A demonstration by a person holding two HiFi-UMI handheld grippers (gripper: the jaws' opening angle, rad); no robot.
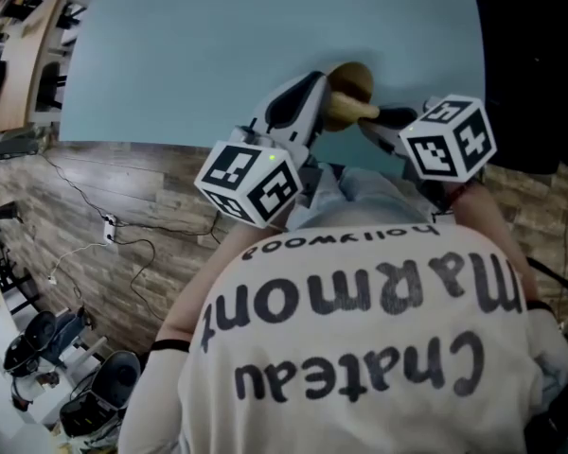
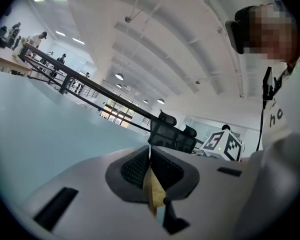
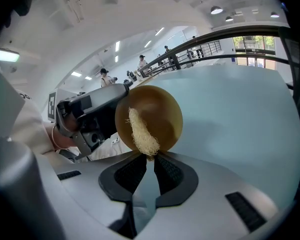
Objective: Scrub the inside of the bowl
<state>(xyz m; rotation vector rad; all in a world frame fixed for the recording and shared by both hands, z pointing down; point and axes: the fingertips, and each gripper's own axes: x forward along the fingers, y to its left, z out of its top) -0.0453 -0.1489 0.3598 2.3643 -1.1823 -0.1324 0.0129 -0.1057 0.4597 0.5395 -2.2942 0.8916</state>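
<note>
One bowl (image 3: 162,109); one scrubber (image 3: 141,134); two grippers, the left gripper (image 2: 152,179) and the right gripper (image 3: 149,171); two marker cubes, a left cube (image 1: 249,180) and a right cube (image 1: 450,140); one pale blue table (image 1: 265,36); two black chairs (image 2: 167,120) far beyond the table; at least three people (image 3: 104,76) standing far off.

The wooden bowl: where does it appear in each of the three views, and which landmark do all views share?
Head view: the bowl is at top centre, against the table.
Left gripper view: only a tan sliver shows, low centre, clamped by the left gripper.
Right gripper view: centre, round, behind the fibre scrubber.
Shared landmark: the pale blue table.
</note>
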